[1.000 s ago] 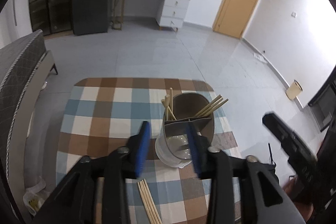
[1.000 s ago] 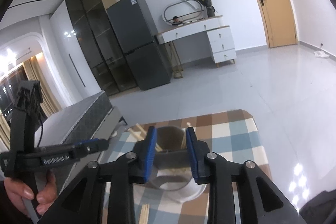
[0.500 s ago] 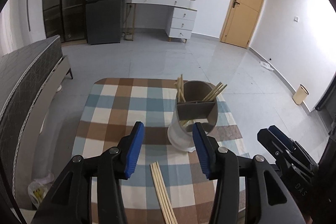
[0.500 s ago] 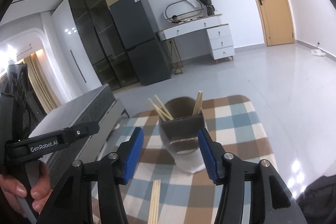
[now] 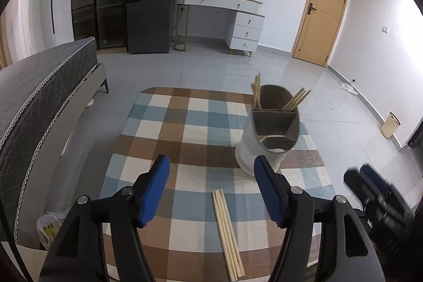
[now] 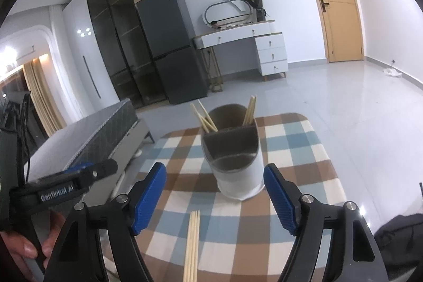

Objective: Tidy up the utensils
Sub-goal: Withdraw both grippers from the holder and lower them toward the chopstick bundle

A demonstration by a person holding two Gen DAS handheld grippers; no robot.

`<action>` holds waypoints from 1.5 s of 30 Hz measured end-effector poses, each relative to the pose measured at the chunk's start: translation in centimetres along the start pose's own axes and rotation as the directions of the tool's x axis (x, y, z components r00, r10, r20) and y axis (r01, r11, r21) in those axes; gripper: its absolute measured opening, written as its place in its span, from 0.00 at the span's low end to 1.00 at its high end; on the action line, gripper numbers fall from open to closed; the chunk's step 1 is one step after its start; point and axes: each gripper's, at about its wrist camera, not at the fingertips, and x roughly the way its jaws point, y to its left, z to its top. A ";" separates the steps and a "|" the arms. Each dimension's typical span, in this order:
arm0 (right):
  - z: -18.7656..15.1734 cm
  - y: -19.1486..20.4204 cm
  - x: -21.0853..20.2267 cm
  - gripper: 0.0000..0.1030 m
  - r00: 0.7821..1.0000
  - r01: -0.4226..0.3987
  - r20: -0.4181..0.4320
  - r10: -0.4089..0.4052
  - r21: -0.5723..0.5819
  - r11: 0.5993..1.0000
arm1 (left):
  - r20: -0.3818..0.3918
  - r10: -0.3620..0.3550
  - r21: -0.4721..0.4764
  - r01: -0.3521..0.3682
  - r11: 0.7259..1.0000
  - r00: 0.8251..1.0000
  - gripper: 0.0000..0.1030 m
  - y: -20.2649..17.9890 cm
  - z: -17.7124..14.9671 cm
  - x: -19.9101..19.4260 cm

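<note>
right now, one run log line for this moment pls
left gripper open, empty | right gripper open, empty | chopsticks loose on checked table | holder upright, partly filled

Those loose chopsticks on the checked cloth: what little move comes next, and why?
Probably the right gripper lowers onto the loose chopsticks. It is open and empty, they lie flat just below it, and the holder behind already has others standing in it.
</note>
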 end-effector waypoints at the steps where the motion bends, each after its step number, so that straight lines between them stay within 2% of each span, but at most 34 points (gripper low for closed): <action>1: -0.6 -0.1 0.5 0.74 1.000 0.008 -0.026 -0.008 0.008 1.000 | 0.003 0.004 -0.006 -0.004 1.000 1.000 0.65 0.3 -0.3 0.2; 4: -1.6 0.1 1.6 0.74 0.998 -0.002 -0.068 0.003 0.014 1.000 | 0.020 0.026 -0.023 -0.025 0.999 0.999 0.71 1.1 -1.1 1.0; 9: -2.5 0.4 3.2 0.74 0.994 0.000 -0.109 0.000 -0.004 1.000 | 0.009 0.048 -0.007 -0.048 0.999 0.999 0.72 2.3 -3.0 3.1; 12: -2.9 0.6 4.1 0.74 0.992 0.007 -0.126 -0.009 -0.015 1.000 | -0.067 0.091 0.006 -0.091 0.996 0.994 0.72 2.8 -3.5 5.4; 13: -3.1 0.6 4.5 0.74 0.990 0.006 -0.138 -0.009 -0.016 1.000 | -0.086 0.084 0.009 -0.084 0.996 0.993 0.72 3.0 -3.4 6.0; 18: -3.8 0.7 6.4 0.74 0.981 0.012 -0.192 -0.018 -0.029 1.000 | -0.102 0.091 -0.013 -0.093 0.996 0.991 0.72 3.9 -3.3 6.9; 21: -4.2 0.9 7.9 0.74 0.970 0.017 -0.242 -0.026 -0.037 0.999 | -0.146 0.059 -0.065 -0.069 0.996 0.988 0.72 4.7 -3.1 7.9; 29: -5.8 1.4 12.2 0.73 0.917 -0.003 -0.399 -0.020 -0.058 0.998 | -0.222 0.032 -0.177 -0.073 0.981 0.974 0.72 6.9 -2.4 9.8; 33: -6.2 2.3 14.3 0.66 0.890 -0.040 -0.456 -0.022 -0.126 0.991 | -0.226 0.020 -0.261 -0.081 0.962 0.974 0.72 8.9 -1.9 10.0; 34: -6.3 2.6 15.0 0.61 0.883 -0.044 -0.468 -0.031 -0.149 0.988 | -0.230 0.018 -0.285 -0.085 0.955 0.973 0.72 9.5 -1.8 10.1; 36: -6.6 3.0 16.1 0.58 0.868 -0.040 -0.494 -0.053 -0.177 0.983 | -0.234 0.018 -0.305 -0.091 0.948 0.972 0.72 10.0 -1.8 10.3; 39: -7.3 3.3 17.6 0.54 0.840 -0.058 -0.541 -0.034 -0.151 0.987 | -0.227 0.036 -0.304 -0.105 0.947 0.973 0.72 10.2 -1.7 10.1; 41: -7.8 3.4 18.3 0.44 0.821 -0.058 -0.570 -0.034 -0.143 0.988 | -0.216 0.071 -0.290 -0.133 0.948 0.974 0.72 10.2 -1.4 10.0; 43: -8.4 3.7 18.8 0.43 0.805 -0.058 -0.591 -0.049 -0.160 0.985 | -0.214 0.044 -0.324 -0.113 0.939 0.976 0.72 10.8 -1.3 10.0; 45: -8.7 4.0 18.9 0.42 0.800 -0.047 -0.594 -0.082 -0.198 0.979 | -0.215 0.026 -0.342 -0.100 0.934 0.976 0.72 11.2 -1.1 10.0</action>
